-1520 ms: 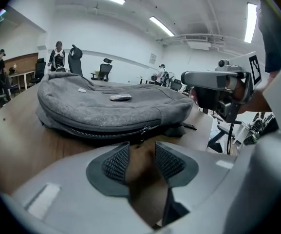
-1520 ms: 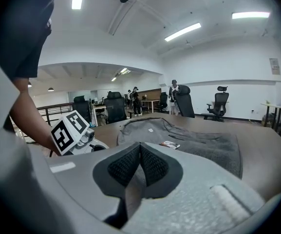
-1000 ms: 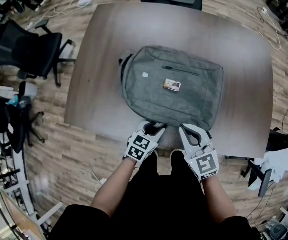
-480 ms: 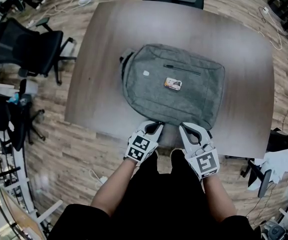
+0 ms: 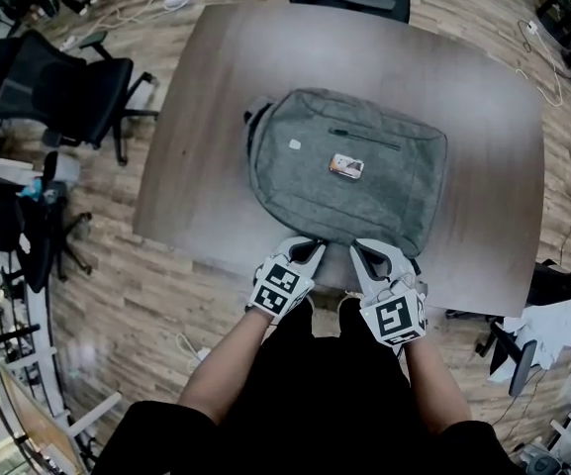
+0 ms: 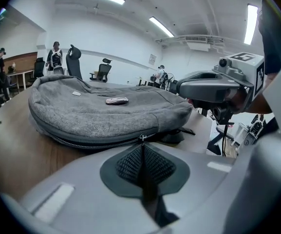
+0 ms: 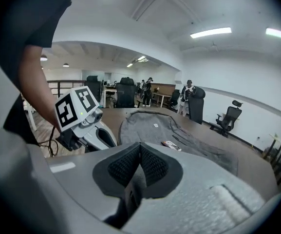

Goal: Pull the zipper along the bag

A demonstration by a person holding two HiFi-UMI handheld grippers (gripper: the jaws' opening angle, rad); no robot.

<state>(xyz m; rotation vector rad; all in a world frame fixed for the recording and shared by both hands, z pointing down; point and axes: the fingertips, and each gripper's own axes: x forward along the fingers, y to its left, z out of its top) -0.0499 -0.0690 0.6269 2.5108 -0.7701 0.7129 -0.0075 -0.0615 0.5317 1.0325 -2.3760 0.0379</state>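
**A:** Where is the bag, and which way does it lie?

**B:** I see the bag (image 5: pixel 295 181) lying flat in the middle of the brown wood surface (image 5: pixel 483 117). Its long side runs left to right in my head view. The rounded end with the black handle (image 5: pixel 255 114) is on the left. One long edge faces me, and the zipper (image 6: pixel 91 144) runs along that edge.

**A:** How are my hands sitting?

**B:** Both bare forearms reach out from my body. Both tools point away from me and a bit down, at the near edge of the bag. The left hand-held gripper (image 5: pixel 310 250) leans to the right and the right hand-held gripper (image 5: pixel 364 255) leans to the left. So their tips are near each other.

**A:** Are they holding anything?

**B:** The left one's jaws have just been closing. Now its bumpy black pads (image 6: pixel 130 165) are pinched on the zipper pull (image 6: pixel 141 138), and the little metal piece shows right at the tips. The right one is closed with its pads pressed together, just beside the bag's edge.

**A:** What does the bag look like?

**B:** It is soft, fuzzy grey cloth, puffy with round corners. The zipper is a thin dark line of small teeth. A small flat label (image 5: pixel 344 166) sits on top. The tools are smooth grey plastic.
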